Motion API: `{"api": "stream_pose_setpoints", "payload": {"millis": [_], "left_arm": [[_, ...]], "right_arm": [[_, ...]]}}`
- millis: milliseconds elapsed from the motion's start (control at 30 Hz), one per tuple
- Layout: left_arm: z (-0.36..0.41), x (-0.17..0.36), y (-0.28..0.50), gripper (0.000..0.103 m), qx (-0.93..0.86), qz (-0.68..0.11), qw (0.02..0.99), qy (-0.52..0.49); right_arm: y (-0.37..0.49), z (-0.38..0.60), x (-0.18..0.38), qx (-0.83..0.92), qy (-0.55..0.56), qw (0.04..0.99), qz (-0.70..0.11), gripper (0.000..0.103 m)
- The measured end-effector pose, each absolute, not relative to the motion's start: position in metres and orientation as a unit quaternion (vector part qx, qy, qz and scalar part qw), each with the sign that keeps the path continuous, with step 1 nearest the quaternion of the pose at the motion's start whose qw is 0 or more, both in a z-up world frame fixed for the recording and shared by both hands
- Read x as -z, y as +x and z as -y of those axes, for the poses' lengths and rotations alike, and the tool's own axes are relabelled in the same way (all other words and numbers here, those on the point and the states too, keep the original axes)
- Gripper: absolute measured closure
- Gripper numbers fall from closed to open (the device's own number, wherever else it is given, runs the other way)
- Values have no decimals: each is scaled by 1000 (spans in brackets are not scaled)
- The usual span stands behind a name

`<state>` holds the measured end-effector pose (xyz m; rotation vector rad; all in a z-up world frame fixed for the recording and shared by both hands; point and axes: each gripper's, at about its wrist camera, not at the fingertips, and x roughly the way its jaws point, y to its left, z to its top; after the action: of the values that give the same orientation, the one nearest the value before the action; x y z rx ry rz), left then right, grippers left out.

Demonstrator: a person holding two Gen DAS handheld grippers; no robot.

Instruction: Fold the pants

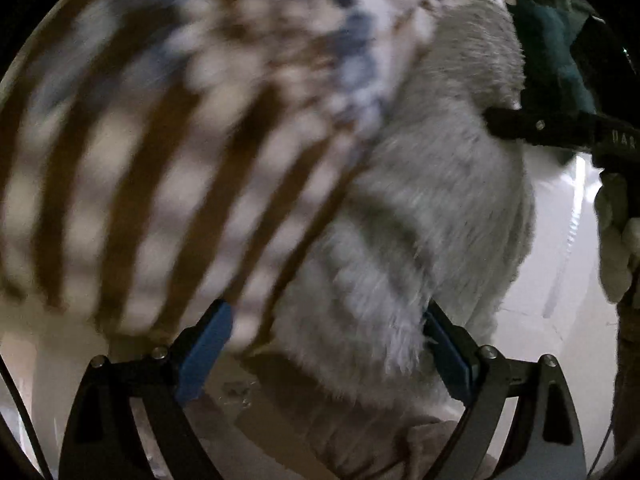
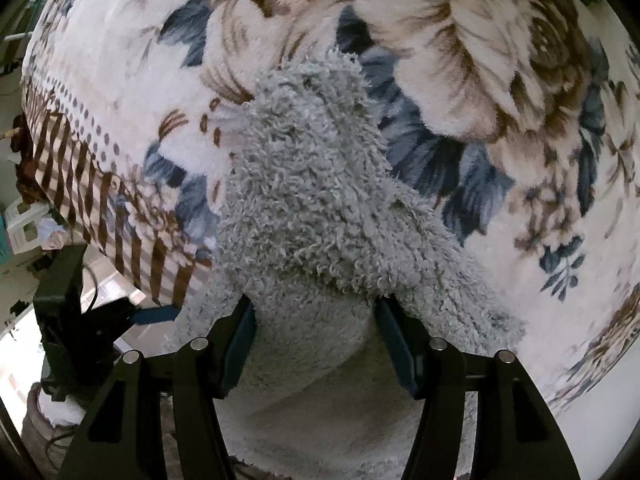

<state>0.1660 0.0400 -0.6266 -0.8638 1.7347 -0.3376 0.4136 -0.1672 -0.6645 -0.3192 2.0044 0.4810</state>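
Fluffy grey pants lie on a floral blanket and hang over its edge. My left gripper is open and wide. The pants' lower part lies between its jaws, brushing the right pad and well clear of the left one. In the right wrist view the pants run up across the blanket. My right gripper is shut on a thick fold of them that fills the gap between its pads. The right gripper also shows at the pants' upper right edge. The left gripper's blue pad sits at the blanket's striped border.
A gloved hand holds the right gripper at the picture's right edge. A white glossy surface lies below and right of the pants. Dark teal cloth sits behind. Boxes and clutter stand beyond the blanket's left edge.
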Motion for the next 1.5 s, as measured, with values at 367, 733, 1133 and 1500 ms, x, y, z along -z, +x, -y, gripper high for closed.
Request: {"api": "stream_pose_setpoints", "payload": {"millis": [367,733,1133,1500], "left_arm": [[-69,599,193,10,55,-682,605,-408],[-17,626,211,82,97,-701,582,-401],[-39,644,154,77,60,-710,539,-450],[-27,688,195,30,82,-639,416,-642]], "right_arm": [[402,170,655,-200,-158,521,-815,41],[395,199,654,-192,-150,522,-818,41],[395,192,652,-192,-142,531,-813,41],[396,192,653,-186,-150,531,-813,41]]}}
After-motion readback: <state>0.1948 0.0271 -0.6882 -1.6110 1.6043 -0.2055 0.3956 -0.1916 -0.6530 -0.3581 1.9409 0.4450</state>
